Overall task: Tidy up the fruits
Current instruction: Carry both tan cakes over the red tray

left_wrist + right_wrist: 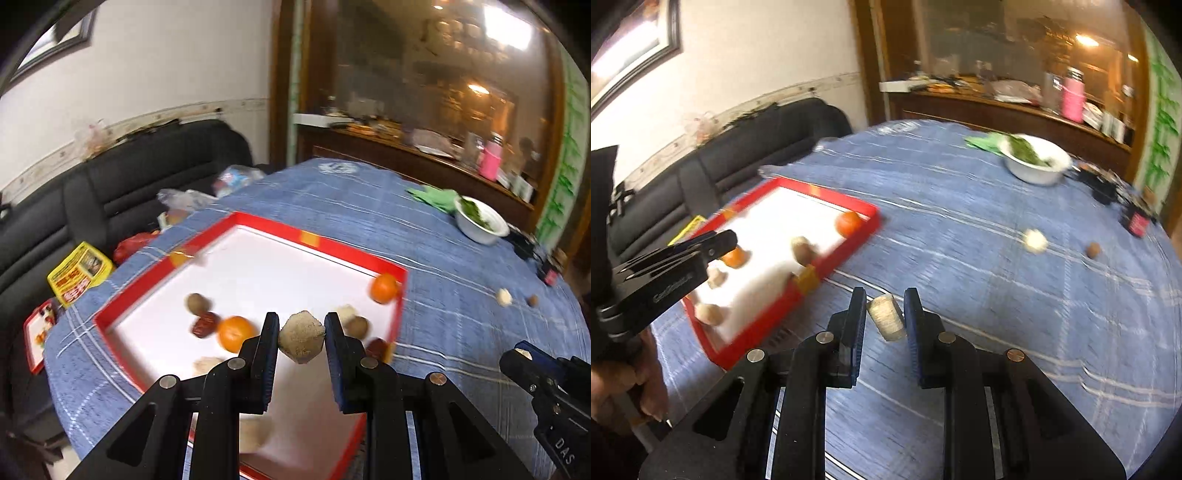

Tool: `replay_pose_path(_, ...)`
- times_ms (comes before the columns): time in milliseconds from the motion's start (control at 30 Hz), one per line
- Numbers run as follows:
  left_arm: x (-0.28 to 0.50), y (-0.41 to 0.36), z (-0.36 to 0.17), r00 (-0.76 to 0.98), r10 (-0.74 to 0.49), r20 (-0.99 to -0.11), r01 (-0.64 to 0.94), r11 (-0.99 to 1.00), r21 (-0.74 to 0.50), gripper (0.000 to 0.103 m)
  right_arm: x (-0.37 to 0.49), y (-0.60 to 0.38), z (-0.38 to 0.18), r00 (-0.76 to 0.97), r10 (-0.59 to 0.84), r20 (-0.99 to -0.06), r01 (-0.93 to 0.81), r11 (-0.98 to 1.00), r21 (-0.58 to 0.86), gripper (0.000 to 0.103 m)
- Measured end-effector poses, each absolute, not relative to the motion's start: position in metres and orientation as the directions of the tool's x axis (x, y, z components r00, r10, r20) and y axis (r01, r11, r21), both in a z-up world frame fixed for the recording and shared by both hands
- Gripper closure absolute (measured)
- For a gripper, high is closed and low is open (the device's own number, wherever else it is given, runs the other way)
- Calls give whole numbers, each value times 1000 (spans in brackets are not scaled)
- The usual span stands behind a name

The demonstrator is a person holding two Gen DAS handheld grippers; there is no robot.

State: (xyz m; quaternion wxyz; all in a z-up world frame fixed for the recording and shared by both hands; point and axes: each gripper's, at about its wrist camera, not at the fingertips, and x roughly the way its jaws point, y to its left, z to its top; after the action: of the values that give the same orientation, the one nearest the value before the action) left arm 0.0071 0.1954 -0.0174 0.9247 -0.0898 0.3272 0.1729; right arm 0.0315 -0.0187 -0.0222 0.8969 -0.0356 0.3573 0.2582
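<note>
— Black tongs fill the bottom of both wrist views. What are the left tongs (pixel 301 334) doing?

— Clamped narrow on a tan, faceted lump (pixel 301 338). It hangs between the pads above the red-rimmed tray (pixel 317 242), over the tray's near half. It looks about as wide as it is tall, with one blunt corner pointing down, so I can't give it a clear long axis.

— And the right tongs (pixel 885 314)?

— Also narrow, gripping a pale, cork-like cylinder (pixel 886 316). Its long axis is tilted: the upper end leans left and away, the lower end comes toward the camera and right. It is held above the blue checked cloth on the table (pixel 997 295), just right of the tray's near corner.

— What lies in the tray?

— Two oranges, one in the far right corner (pixel 384 288) and one near the left tongs (pixel 236 332), with a dark red fruit (pixel 205 325) touching the nearer one, plus brown and pale pieces, blurred.

— Anything loose on the cloth?

— A pale piece (pixel 1036 240) and a small brown nut (pixel 1093 250), well apart from the tray. A white bowl of greens (pixel 1036 162) sits further back.
</note>
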Motion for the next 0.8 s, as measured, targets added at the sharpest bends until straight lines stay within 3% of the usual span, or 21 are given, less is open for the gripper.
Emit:
replay_pose_path(333, 11, 240, -30, 649, 333, -684, -485, 874, -35, 79, 58, 46, -10, 532, 562, -633, -595, 780, 193, 83)
replay_pose_path(800, 36, 279, -46, 586, 378, -717, -562, 827, -23, 79, 96, 118, -42, 468, 546, -694, -616, 765, 187, 83)
